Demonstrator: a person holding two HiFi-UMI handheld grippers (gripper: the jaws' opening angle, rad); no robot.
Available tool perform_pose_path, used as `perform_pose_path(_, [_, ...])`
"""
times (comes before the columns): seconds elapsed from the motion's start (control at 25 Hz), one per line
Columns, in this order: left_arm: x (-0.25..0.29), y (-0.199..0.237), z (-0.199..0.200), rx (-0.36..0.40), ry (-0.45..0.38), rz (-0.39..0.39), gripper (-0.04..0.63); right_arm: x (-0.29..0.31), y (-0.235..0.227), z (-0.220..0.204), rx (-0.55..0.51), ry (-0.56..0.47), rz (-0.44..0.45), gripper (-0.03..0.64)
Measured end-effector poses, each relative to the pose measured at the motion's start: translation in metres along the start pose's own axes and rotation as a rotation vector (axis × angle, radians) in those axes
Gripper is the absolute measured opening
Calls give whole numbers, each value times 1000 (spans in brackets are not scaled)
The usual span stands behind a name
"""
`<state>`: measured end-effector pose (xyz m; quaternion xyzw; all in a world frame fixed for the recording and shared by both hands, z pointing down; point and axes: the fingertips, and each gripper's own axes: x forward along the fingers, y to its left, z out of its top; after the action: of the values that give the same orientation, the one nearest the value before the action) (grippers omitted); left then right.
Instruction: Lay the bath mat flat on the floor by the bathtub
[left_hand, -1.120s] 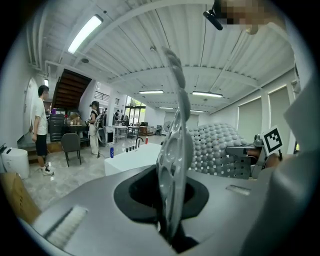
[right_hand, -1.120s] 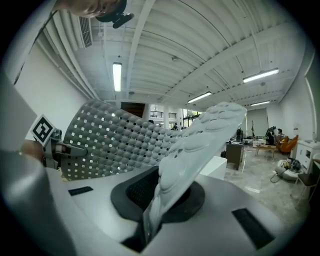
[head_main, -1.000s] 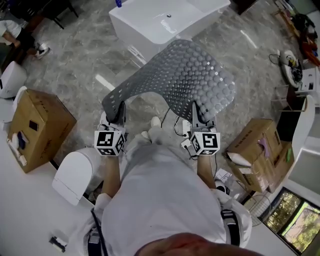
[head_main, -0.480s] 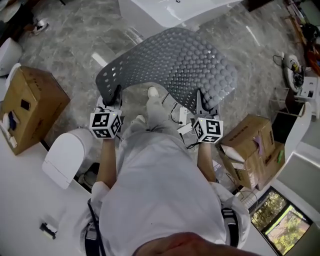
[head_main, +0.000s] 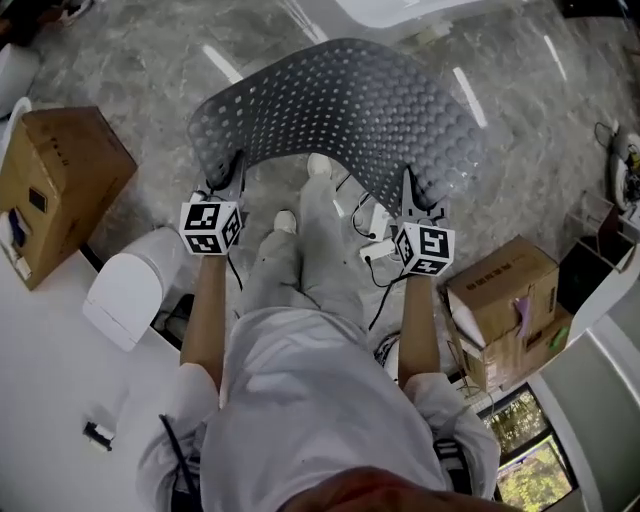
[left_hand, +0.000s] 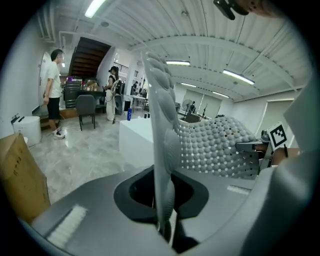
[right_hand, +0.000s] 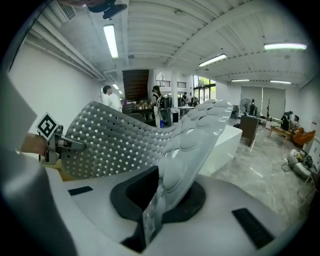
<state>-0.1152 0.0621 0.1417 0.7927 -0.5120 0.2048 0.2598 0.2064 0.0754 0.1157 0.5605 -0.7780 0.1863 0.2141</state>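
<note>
Left tongs (head_main: 234, 170) and right tongs (head_main: 408, 190) clamp the bath mat (head_main: 340, 105) by its near corners as I hold it arched above the floor (head_main: 140, 60), near the bathtub (head_main: 400, 8). Soft, light and floppy, I judge, so corner holds suit it.

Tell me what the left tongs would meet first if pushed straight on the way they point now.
The left tongs are shut on the bath mat, so the mat itself fills their line. Past it, the white bathtub looks to come next, though depth is hard to judge.
</note>
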Motion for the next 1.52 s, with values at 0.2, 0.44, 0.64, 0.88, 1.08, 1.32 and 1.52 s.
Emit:
perform_pose_path(0.2, [121, 37, -77, 19, 76, -2, 14, 116, -28, -86, -2, 73, 20, 21])
perform_pose_path(0.44, [245, 75, -185, 63, 177, -7, 14, 232, -37, -195, -1, 179, 36, 21])
perform_pose_path(0.64, [322, 107, -253, 62, 283, -33, 14, 309, -47, -276, 7, 254, 42, 21])
perform_pose_path(0.88, [403, 141, -328, 44, 406, -108, 14, 388, -60, -360, 7, 344, 82, 23])
perform_pose_path(1.08, [473, 168, -405, 19, 514, -198, 14, 447, -73, -439, 4, 420, 72, 21])
perform_pose_path(1.32, [524, 181, -459, 12, 579, -305, 14, 493, -73, -497, -95, 493, 34, 23])
perform_pose_path(1.52, [543, 187, -492, 68, 589, -287, 14, 514, -79, -525, -180, 562, -13, 23])
